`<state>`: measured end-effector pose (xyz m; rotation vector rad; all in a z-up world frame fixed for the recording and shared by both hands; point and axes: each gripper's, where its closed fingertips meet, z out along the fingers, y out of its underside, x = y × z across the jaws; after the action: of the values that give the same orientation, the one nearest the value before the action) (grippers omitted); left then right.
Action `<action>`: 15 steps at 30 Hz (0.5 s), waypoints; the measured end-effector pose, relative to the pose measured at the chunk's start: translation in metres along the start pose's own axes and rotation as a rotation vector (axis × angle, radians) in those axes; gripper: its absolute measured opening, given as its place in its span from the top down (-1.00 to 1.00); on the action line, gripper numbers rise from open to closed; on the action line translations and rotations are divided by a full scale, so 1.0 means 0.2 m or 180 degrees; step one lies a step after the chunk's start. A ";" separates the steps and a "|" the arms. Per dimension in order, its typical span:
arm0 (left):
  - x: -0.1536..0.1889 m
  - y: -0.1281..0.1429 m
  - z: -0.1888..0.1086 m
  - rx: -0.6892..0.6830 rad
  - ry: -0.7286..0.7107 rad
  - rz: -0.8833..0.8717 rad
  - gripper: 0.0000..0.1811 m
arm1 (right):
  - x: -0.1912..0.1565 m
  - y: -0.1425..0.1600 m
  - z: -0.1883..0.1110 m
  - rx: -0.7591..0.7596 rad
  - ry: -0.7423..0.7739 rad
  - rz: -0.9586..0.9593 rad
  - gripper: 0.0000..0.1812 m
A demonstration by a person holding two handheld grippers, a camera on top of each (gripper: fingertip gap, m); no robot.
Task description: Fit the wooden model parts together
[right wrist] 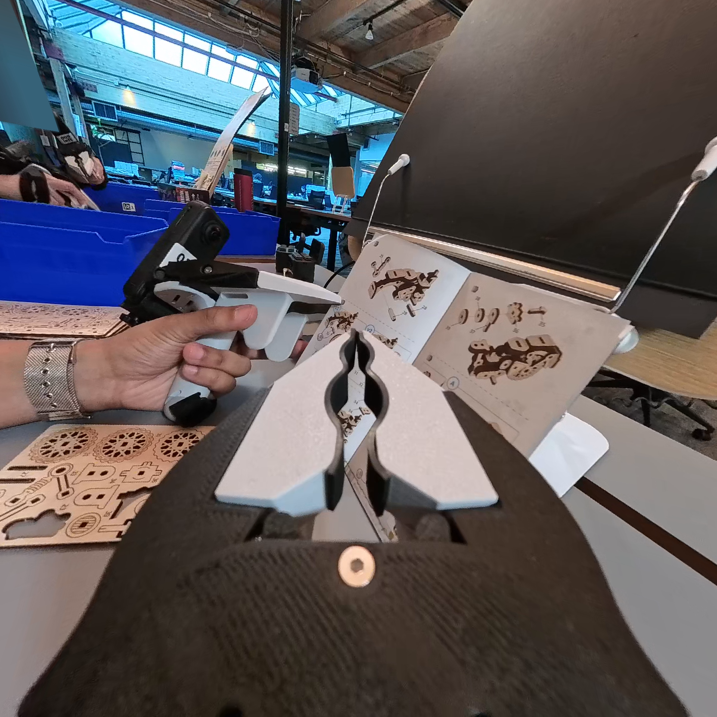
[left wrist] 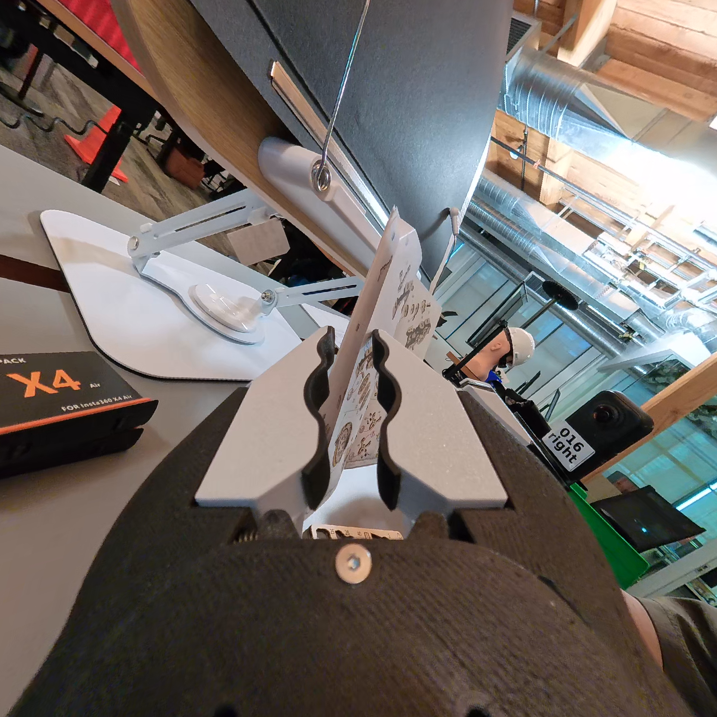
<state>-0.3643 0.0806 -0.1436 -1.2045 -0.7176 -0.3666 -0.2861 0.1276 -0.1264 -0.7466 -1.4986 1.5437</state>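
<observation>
Booklet (right wrist: 481,333) on stand (left wrist: 155,295) fronts both grippers — left gripper (left wrist: 351,341) parted around its edge, right gripper (right wrist: 356,337) nearly closed, empty; wooden sheet (right wrist: 77,481) on grey table (right wrist: 640,582).

Black textured gripper (left wrist: 351,349) bodies, pale grey fingers (right wrist: 310,419), silver screws, mesh metal watchband (right wrist: 50,378).

Bright window glare, fisheye-warped edges

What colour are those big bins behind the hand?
Bright blue bins, seen best in the right wrist view, behind the hand.
</observation>
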 end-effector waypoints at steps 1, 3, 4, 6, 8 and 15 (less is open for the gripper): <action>0.00 0.00 0.00 0.0000 0.0000 -0.0002 0.83 | 0.00 0.00 0.00 0.0003 -0.0001 0.0001 1.00; 0.00 0.00 0.00 0.0000 -0.0001 -0.0012 0.82 | 0.00 0.00 0.00 0.0007 -0.0002 0.0003 1.00; 0.00 0.00 0.00 0.0000 -0.0001 -0.0016 0.82 | 0.00 0.00 0.00 0.0011 -0.0003 0.0005 1.00; 0.00 0.00 0.00 -0.0001 0.0000 -0.0022 0.81 | 0.00 0.00 0.00 0.0018 -0.0003 0.0012 1.00; 0.00 0.00 0.00 -0.0001 -0.0001 -0.0023 0.81 | 0.00 -0.01 0.00 0.0025 0.0000 0.0023 1.00; -0.01 0.00 0.00 0.0006 -0.0006 -0.0034 0.81 | 0.02 -0.01 -0.01 0.0065 0.0028 0.0071 1.00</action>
<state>-0.3654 0.0805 -0.1442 -1.1997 -0.7261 -0.3735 -0.2859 0.1319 -0.1235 -0.7598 -1.4707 1.5681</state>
